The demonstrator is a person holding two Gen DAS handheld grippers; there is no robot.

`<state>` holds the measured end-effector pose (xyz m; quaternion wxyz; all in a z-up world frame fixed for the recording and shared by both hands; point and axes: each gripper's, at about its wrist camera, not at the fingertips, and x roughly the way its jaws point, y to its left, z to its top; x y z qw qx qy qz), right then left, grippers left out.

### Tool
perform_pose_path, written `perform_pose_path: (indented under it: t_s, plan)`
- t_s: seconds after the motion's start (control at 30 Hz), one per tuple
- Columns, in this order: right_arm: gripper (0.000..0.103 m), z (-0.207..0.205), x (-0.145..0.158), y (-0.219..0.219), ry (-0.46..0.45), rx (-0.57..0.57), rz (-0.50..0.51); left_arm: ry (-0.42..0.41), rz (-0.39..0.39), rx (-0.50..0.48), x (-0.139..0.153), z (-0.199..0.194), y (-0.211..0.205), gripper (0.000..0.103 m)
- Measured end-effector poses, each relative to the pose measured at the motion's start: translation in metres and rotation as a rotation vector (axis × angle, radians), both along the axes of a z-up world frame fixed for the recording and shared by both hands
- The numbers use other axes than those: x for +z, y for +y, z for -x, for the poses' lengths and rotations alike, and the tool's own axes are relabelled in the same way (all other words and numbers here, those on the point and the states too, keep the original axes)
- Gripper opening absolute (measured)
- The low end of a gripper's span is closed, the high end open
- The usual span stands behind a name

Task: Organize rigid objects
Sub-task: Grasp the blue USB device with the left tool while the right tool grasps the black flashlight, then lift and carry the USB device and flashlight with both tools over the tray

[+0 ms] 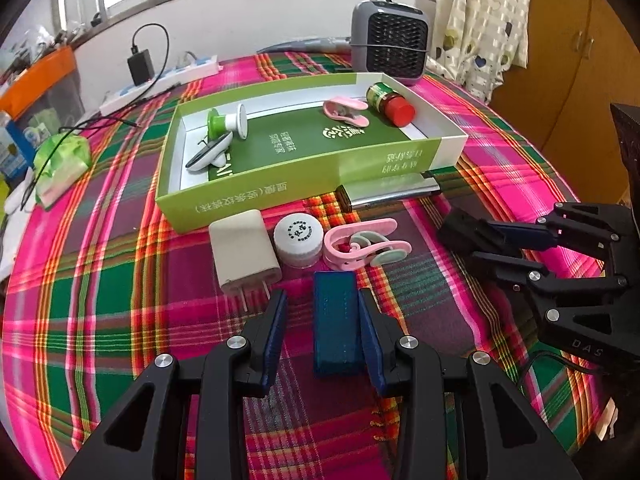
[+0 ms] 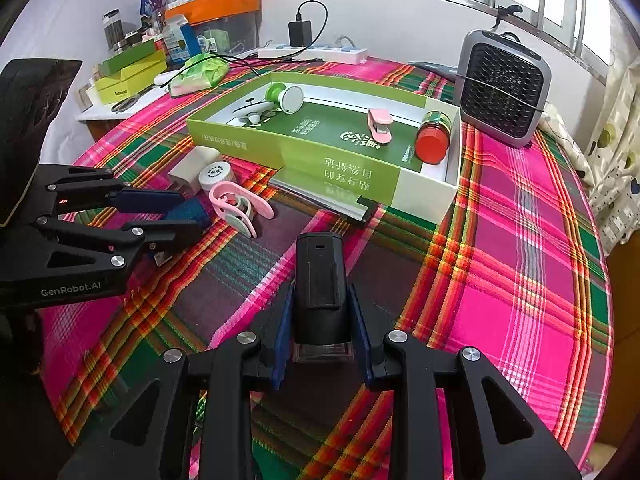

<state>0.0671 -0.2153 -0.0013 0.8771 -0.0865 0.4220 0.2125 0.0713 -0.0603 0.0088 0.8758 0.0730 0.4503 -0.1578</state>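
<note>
Bright plaid cloth (image 1: 120, 288), woven in pink, green and orange, covered the table where I worked both grippers under a barred window. At centre sat a shallow green cardboard box (image 1: 256, 196), its glossy tray holding a red-capped jar (image 1: 392, 104), a pink plastic clip (image 1: 345, 112), a green-and-white spool (image 1: 228, 122) and a slim white-and-grey gadget (image 1: 210, 152).

Just before the box lay a matte beige wall plug (image 1: 244, 252), a round white bottle cap (image 1: 298, 240) and a second pink clip (image 1: 366, 248).

My left gripper (image 1: 323, 316) had its jaws apart, straddling a flat blue rectangular block (image 1: 336, 320) that lay on the cloth against the right-hand pad, with a gap on the other side.

My right gripper (image 2: 322, 320) was clamped on a smooth black boxy device with a clear base (image 2: 320, 280), pointing toward the box.

A grey grilled heater (image 2: 502, 92) stood behind.
</note>
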Motion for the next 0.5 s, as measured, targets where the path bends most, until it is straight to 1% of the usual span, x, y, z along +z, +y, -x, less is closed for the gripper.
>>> perform_pose_path:
  t_s: [0.13,0.27,0.4,0.5]
  plan:
    - [0.029,0.0006,0.0000,0.0006,-0.003,-0.001,0.003,-0.010,-0.001,0.009,-0.0001,0.0018,-0.0003,0.033]
    - [0.029,0.0006,0.0002,0.0004,-0.003,-0.002,0.001,-0.014,0.000,0.016,0.0001,0.0023,0.0013,0.024]
    - [0.029,0.0008,0.0002,0.0004,-0.003,-0.004,0.000,-0.018,0.009,0.023,0.0000,0.0020,0.0034,0.021]
    - [0.029,0.0002,0.0003,0.0012,-0.004,-0.005,0.003,-0.018,0.017,0.024,-0.0001,0.0021,0.0047,0.021]
